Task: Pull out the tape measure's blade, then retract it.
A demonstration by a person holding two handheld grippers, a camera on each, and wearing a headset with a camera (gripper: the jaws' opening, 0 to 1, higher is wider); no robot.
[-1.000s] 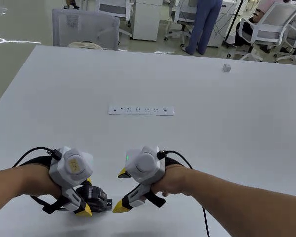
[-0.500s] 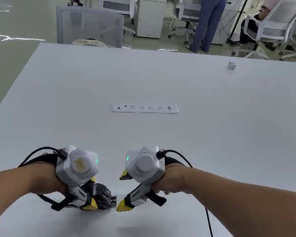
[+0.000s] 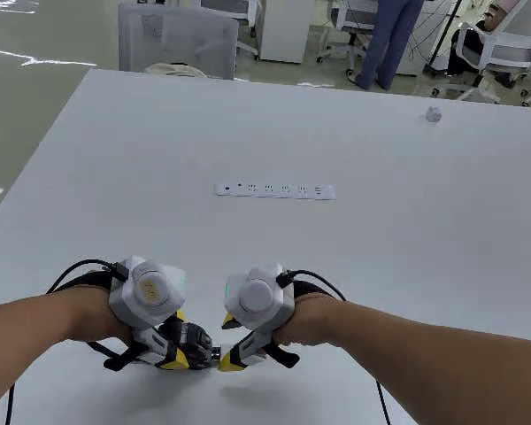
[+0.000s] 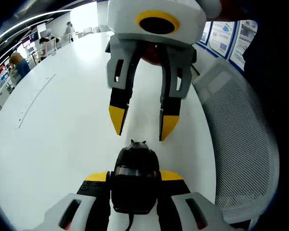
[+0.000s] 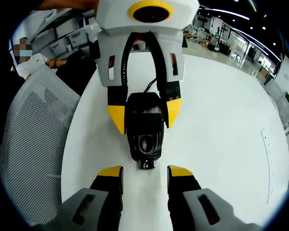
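White table [image 3: 380, 266]; left gripper [image 4: 134, 176] clamps tape measure [image 5: 144, 130], right gripper [image 5: 145, 172] gapes.

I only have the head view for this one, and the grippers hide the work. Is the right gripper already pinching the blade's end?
Observer: No. The right gripper is open; the hooked end of the tape measure sits at the mouth of that gripper's jaws, untouched.
Operator: Who holds the case?
Observer: The left gripper, jaws shut on both sides of the black case.
Operator: Any blade out?
Observer: Only the end hook protrudes from the case.
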